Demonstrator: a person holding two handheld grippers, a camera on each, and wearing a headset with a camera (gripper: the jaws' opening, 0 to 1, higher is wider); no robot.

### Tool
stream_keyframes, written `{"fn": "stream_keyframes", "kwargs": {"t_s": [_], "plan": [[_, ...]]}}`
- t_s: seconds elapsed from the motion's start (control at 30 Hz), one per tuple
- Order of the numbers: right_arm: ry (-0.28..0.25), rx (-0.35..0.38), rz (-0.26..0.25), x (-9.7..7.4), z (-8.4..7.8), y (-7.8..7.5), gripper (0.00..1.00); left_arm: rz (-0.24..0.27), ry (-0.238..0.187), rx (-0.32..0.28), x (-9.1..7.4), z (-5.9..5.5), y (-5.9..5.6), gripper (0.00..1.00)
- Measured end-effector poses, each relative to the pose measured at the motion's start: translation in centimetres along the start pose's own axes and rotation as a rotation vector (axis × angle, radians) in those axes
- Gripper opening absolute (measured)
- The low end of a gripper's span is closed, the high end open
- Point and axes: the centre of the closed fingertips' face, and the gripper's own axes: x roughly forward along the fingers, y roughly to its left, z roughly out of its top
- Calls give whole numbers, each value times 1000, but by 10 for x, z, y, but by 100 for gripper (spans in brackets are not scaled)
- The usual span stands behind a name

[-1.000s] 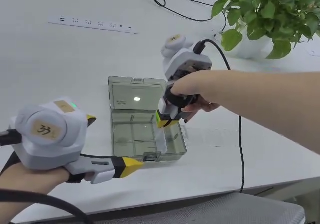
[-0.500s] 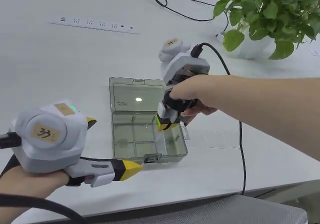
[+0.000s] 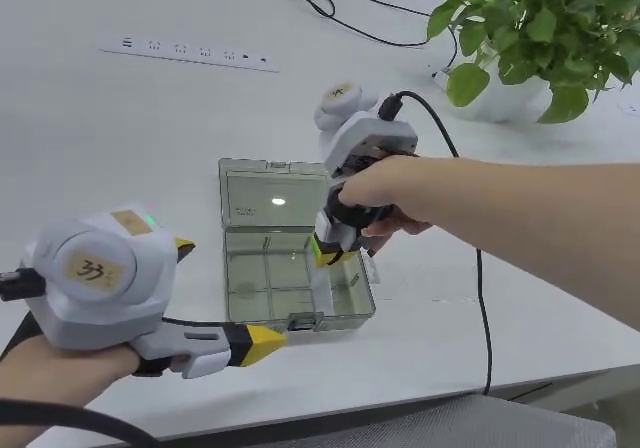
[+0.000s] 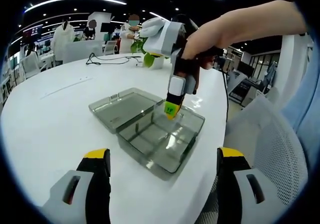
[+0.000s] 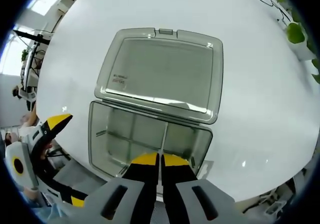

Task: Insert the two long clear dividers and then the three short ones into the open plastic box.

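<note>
The open clear plastic box (image 3: 352, 313) lies on the white table, its lid (image 3: 272, 196) folded flat at the far side. My right gripper (image 3: 328, 251) points down into the box's right part, shut on a thin clear divider (image 5: 163, 134) that stands on edge along the tray. In the right gripper view the box (image 5: 100, 134) has other divider lines crossing its left part. My left gripper (image 3: 262, 339) hovers open at the box's near left corner with nothing between its fingers. From the left gripper view (image 4: 162, 156) the box (image 4: 150, 166) and the right gripper (image 4: 173, 108) lie straight ahead.
A white power strip (image 3: 190, 51) lies at the far left, black cables (image 3: 360, 23) at the back and a potted plant (image 3: 540, 28) at the far right. Faint clear pieces (image 3: 415, 271) lie right of the box. The table edge and a grey chair (image 3: 450, 418) are near me.
My right gripper has sunk slightly toward the box with the divider. The left gripper has stayed in place; the head camera shifted a little.
</note>
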Motion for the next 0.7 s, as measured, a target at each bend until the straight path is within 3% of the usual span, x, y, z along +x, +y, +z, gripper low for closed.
{"fn": "stream_keyframes", "kwargs": {"t_s": [0.5,0.57,0.7], "plan": [[-19,-33,26,0,1,4,6,8,6,2,-2,-2,1,89],[-6,-20,59,2,-3,9,11,8,6,2,-2,-2,1,89],[-40,-10,85,5,0,12,20,10,6,3,-2,-1,1,89]]}}
